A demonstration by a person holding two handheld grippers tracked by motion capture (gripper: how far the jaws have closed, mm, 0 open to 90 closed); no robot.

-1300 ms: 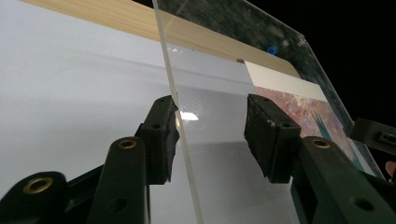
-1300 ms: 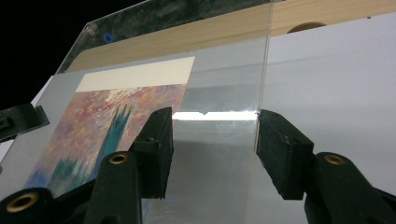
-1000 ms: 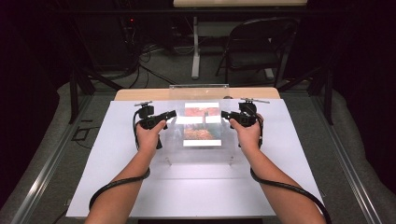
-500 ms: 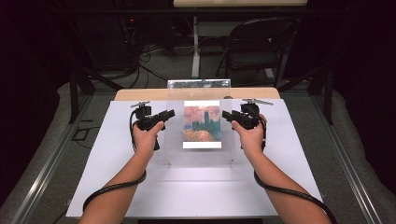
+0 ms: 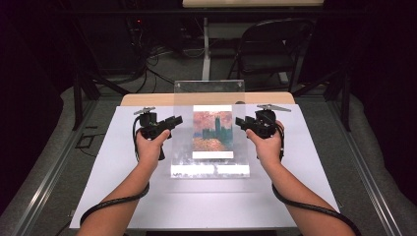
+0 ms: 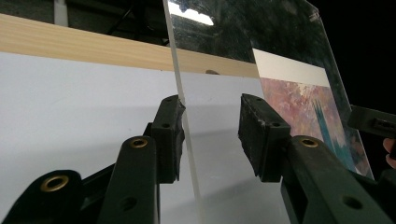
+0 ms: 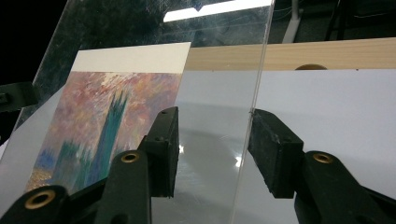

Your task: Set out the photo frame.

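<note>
A clear acrylic panel [image 5: 211, 91] stands tilted on the white table, its foot [image 5: 209, 170] toward me. It holds a print [image 5: 212, 129] of a dark tower under a pink sky. My left gripper [image 5: 178, 119] is at the panel's left edge and my right gripper [image 5: 239, 121] at its right edge. In the left gripper view the panel's edge [image 6: 183, 116] runs between the open jaws of the left gripper [image 6: 210, 126], against the left pad [image 6: 170, 135]. In the right gripper view the panel [image 7: 219, 107] passes between the open right gripper [image 7: 212, 140], its edge near the right pad [image 7: 273, 149].
The white tabletop [image 5: 118, 167] has a wooden strip [image 5: 147, 100] along its far edge. Beyond the table stand a folding chair [image 5: 268, 54] and table legs, with cables on the grey floor. Dark curtains close both sides.
The panel has tipped up to stand steeper, so the print looks taller. Both hands stay at its side edges and have barely shifted.
</note>
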